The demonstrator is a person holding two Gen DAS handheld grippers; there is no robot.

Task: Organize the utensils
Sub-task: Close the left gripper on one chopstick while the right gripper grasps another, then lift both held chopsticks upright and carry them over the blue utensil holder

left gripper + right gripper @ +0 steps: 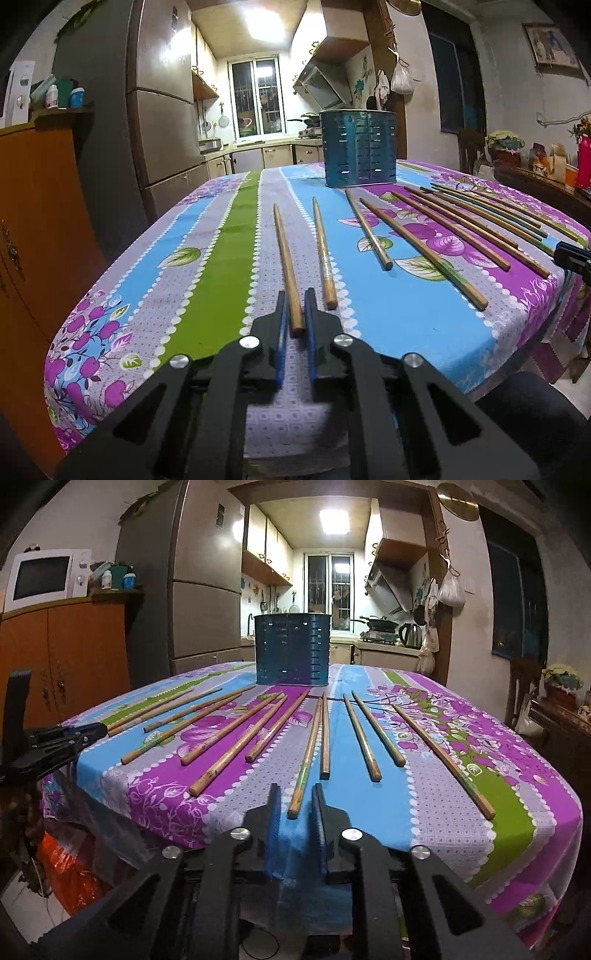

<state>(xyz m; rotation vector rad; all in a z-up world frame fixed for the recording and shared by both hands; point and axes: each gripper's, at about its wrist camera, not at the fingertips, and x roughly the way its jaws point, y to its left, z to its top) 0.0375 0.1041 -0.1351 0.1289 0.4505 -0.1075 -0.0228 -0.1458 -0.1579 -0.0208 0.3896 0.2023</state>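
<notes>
Several wooden chopsticks lie fanned out on a flowered tablecloth (207, 258) in front of a blue perforated utensil holder (358, 147), which also shows in the right wrist view (291, 650). My left gripper (295, 295) is open with its blue-padded fingers either side of the near end of the leftmost chopstick (286, 258), not closed on it. My right gripper (295, 790) is open with the near end of a green-marked chopstick (304, 768) between its fingers. Each gripper shows at the edge of the other's view: the right one (572, 258), the left one (70, 734).
The table's near edge runs just under both grippers. An orange cabinet (37, 221) and a fridge (162, 122) stand to the left, with a microwave (44, 576) on the cabinet. A cluttered dark side table (546, 177) stands to the right. The kitchen lies behind.
</notes>
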